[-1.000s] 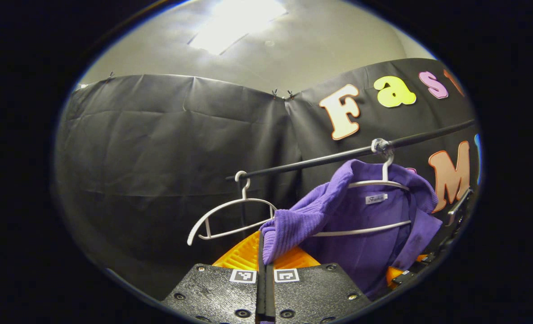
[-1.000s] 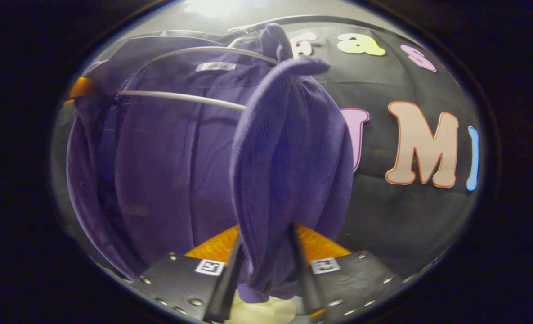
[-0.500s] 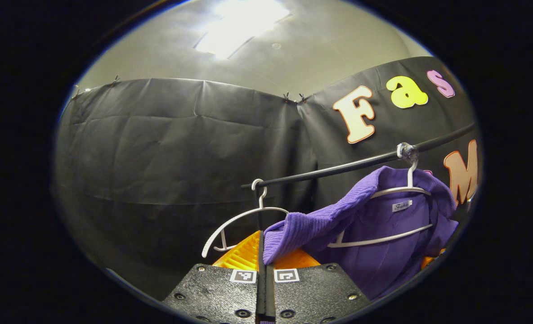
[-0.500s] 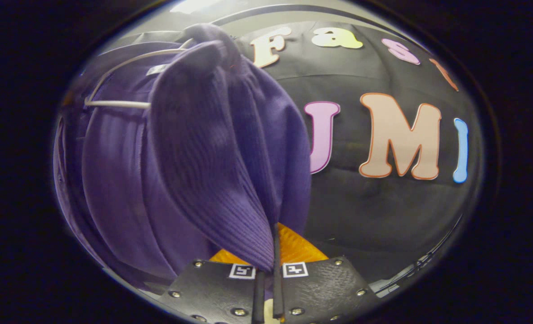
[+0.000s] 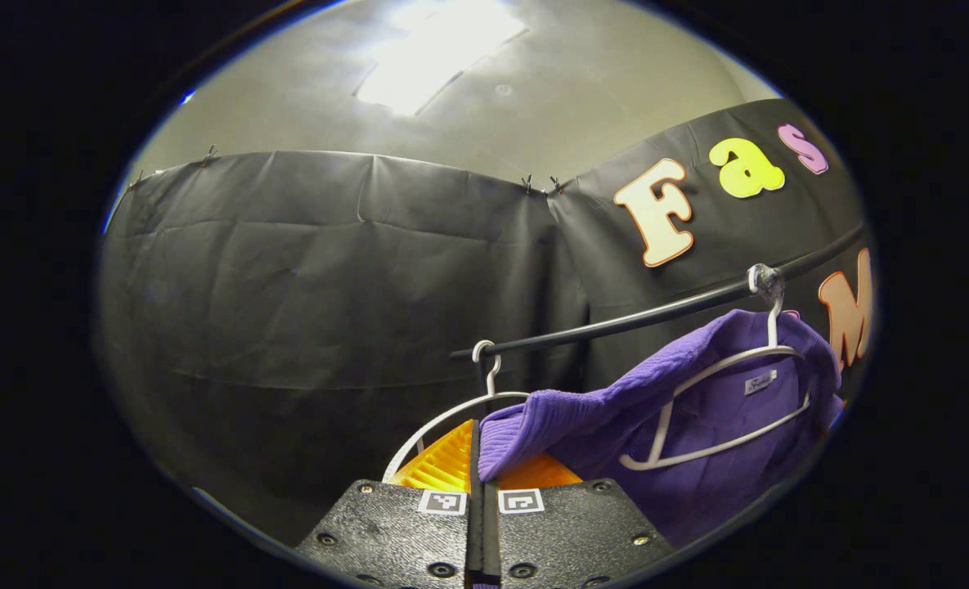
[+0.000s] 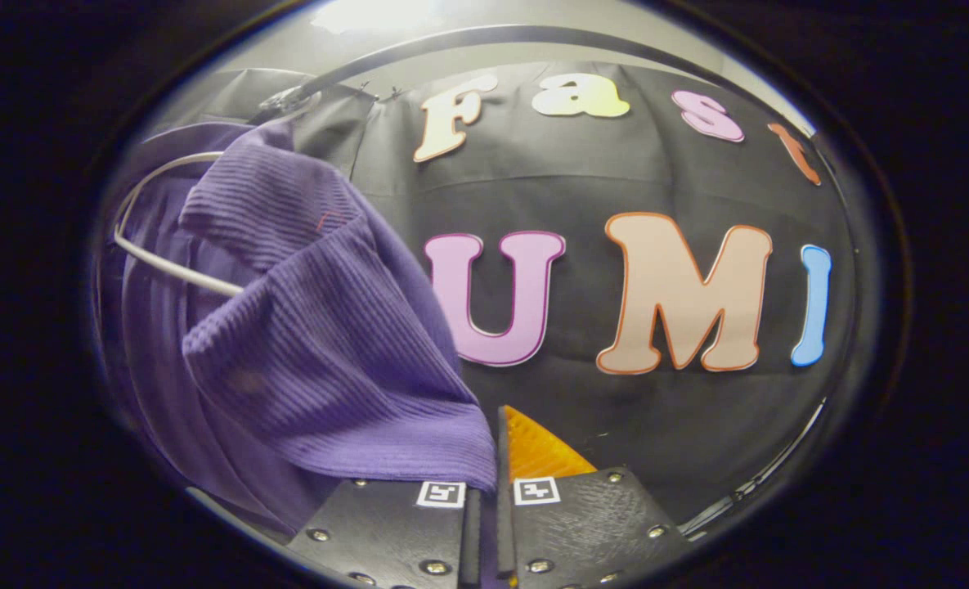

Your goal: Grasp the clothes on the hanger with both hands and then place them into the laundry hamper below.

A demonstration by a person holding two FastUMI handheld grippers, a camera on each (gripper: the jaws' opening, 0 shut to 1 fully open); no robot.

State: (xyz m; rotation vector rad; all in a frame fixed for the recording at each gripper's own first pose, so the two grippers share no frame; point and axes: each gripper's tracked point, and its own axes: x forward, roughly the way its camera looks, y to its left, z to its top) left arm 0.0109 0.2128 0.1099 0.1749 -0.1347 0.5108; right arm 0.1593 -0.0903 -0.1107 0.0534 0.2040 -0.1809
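A purple ribbed garment (image 5: 697,425) hangs on a white hanger (image 5: 729,393) from a black rail (image 5: 639,315). In the left gripper view, my left gripper (image 5: 482,466) is shut on one pulled-out shoulder of the garment (image 5: 533,417), stretched toward me. In the right gripper view, my right gripper (image 6: 484,483) is shut on the other side of the same garment (image 6: 320,352), which drapes from the white hanger (image 6: 165,262) at the upper left. The hamper is out of sight.
An empty white hanger (image 5: 451,417) hangs at the near end of the black rail, just left of the garment. The rail (image 6: 451,45) arcs over the top of the right gripper view. Black cloth walls stand behind and to the sides.
My right gripper closed on the garment and drew it rightward, off the hanger's end. My left gripper pulled its shoulder further left, so the hanger and garment slid right in its view.
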